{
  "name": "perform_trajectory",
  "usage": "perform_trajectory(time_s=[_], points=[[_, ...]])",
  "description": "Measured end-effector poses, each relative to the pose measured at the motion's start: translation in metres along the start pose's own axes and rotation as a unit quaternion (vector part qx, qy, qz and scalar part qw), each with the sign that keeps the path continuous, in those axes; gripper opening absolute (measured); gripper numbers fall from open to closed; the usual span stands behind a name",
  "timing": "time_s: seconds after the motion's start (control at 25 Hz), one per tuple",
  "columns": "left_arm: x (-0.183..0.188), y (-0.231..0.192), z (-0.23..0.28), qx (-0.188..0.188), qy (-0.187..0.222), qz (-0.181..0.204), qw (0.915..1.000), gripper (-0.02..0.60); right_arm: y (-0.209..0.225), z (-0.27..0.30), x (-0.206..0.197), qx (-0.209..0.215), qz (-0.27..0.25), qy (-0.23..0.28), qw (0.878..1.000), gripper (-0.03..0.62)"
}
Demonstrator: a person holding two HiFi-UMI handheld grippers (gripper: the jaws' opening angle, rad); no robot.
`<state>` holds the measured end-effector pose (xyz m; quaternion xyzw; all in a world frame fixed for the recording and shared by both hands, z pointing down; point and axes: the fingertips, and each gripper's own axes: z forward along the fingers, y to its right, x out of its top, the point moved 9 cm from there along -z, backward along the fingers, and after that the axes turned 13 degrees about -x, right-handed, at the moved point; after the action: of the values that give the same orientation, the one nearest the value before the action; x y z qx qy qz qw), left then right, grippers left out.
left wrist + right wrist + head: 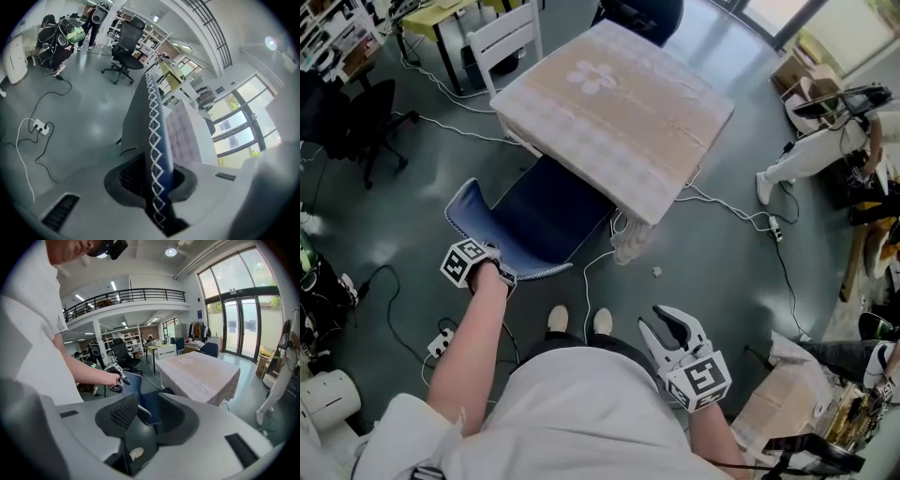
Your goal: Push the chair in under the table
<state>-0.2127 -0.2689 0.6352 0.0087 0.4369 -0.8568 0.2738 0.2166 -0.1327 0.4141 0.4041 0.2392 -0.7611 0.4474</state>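
A blue chair (539, 217) stands with its seat partly beneath the near corner of the cloth-covered table (619, 103). My left gripper (504, 276) is shut on the top edge of the chair's backrest (469, 208). In the left gripper view that edge (153, 123), with white zigzag stitching, runs between the jaws of the left gripper (157, 183), and the table (182, 136) lies beyond. My right gripper (664, 324) hangs open and empty by the person's right side. In the right gripper view its jaws frame the chair (151, 403), and the right gripper (147, 417) holds nothing.
A white chair (511, 33) and a dark chair (642, 13) stand at the table's far sides. A black office chair (366, 117) is at the left. Cables and a power strip (441, 343) lie on the floor. A cardboard box (778, 394) sits at the right.
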Motion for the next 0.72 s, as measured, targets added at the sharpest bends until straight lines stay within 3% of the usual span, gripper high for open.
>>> perform_trajectory(time_s=[0.48, 0.72], points=[[-0.008, 0.026, 0.023, 0.009, 0.007, -0.016, 0.9998, 0.066, 0.031, -0.003, -0.004, -0.010, 0.013, -0.001, 1.000, 0.141], [-0.007, 0.024, 0.023, 0.030, -0.004, 0.004, 0.9995, 0.083, 0.041, -0.001, -0.005, 0.006, 0.016, 0.002, 1.000, 0.141]])
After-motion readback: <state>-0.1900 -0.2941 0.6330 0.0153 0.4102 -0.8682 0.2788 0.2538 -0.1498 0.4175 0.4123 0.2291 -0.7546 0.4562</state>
